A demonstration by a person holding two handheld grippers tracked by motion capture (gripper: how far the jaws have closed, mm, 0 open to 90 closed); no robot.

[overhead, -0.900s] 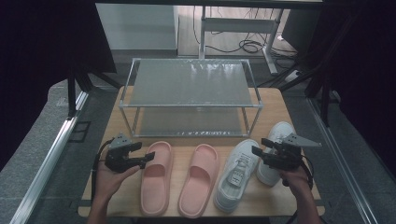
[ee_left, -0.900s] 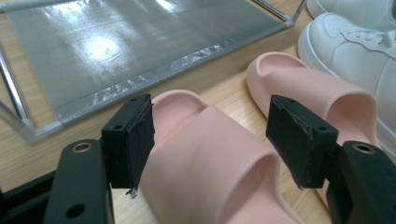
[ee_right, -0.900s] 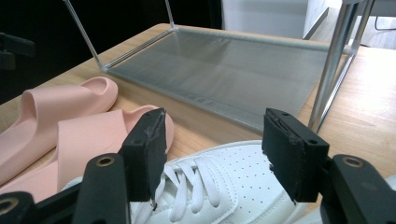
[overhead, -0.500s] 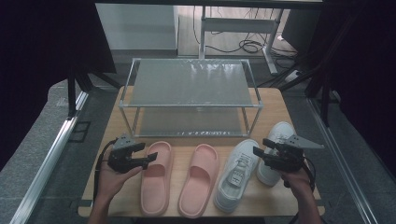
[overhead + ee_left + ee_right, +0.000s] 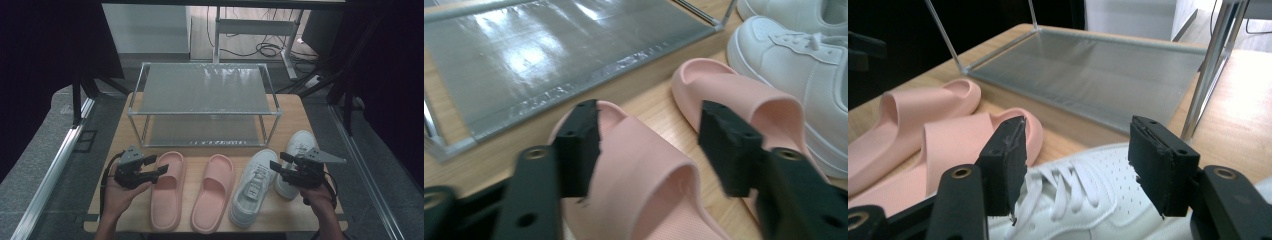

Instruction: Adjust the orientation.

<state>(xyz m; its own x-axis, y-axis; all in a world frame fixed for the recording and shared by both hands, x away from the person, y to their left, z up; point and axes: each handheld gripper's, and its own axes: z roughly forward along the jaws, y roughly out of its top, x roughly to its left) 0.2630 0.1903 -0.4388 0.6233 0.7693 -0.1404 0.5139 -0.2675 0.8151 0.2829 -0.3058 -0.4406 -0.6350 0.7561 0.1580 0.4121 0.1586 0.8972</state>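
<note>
Now, item by item. Left gripper (image 5: 159,171): jaws apart, nothing clamped; it has edged inward since a second ago and now straddles the strap of the left pink slipper (image 5: 167,189). Right gripper (image 5: 274,169): jaws apart, hardly shifted, poised over the inner white sneaker (image 5: 253,186). Both shoes flat on the table (image 5: 125,212), in front of the rack (image 5: 205,90). Judgement: both grasps imminent, neither closed yet.
</note>
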